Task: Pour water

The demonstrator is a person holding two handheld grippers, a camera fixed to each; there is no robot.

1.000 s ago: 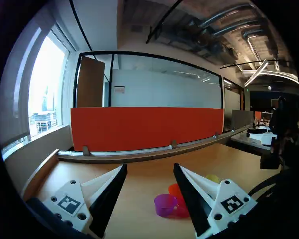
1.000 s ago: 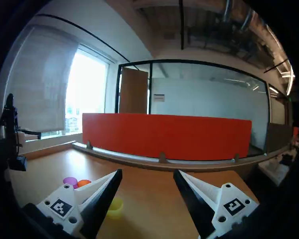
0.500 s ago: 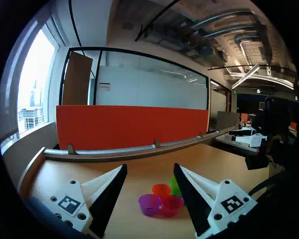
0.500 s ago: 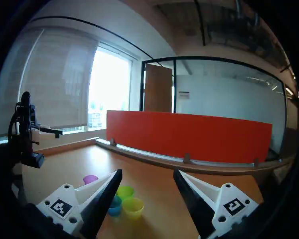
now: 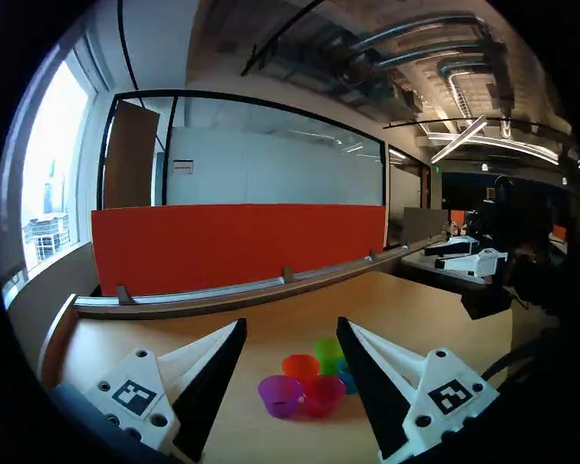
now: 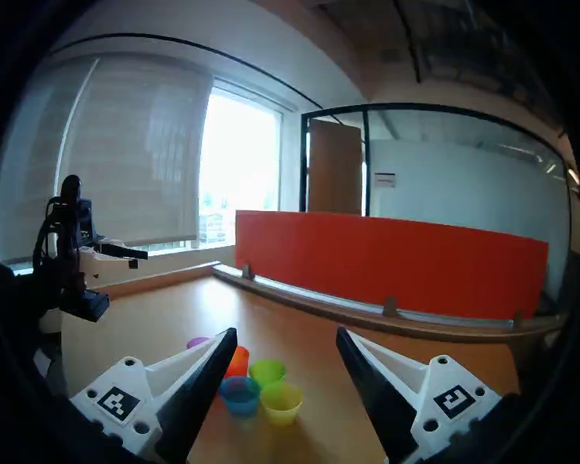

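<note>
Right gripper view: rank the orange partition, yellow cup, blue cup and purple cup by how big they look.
1. orange partition, by far the largest.
2. yellow cup and blue cup: look alike, not ranked.
3. purple cup: looks smallest, but it is farther off and partly hidden, so unsure.

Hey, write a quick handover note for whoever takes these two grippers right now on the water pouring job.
Left gripper: open, holding nothing, facing the cups.
Right gripper: open, empty, facing the same cluster from another side.
Things: small plastic cups grouped close together on the wooden desk: purple cup, pink cup, orange cup, green cup, blue cup, yellow cup. I cannot tell whether any of them holds water.
Done: nothing grasped, nothing poured.
Left: grasp a cup, then pour into another.
</note>
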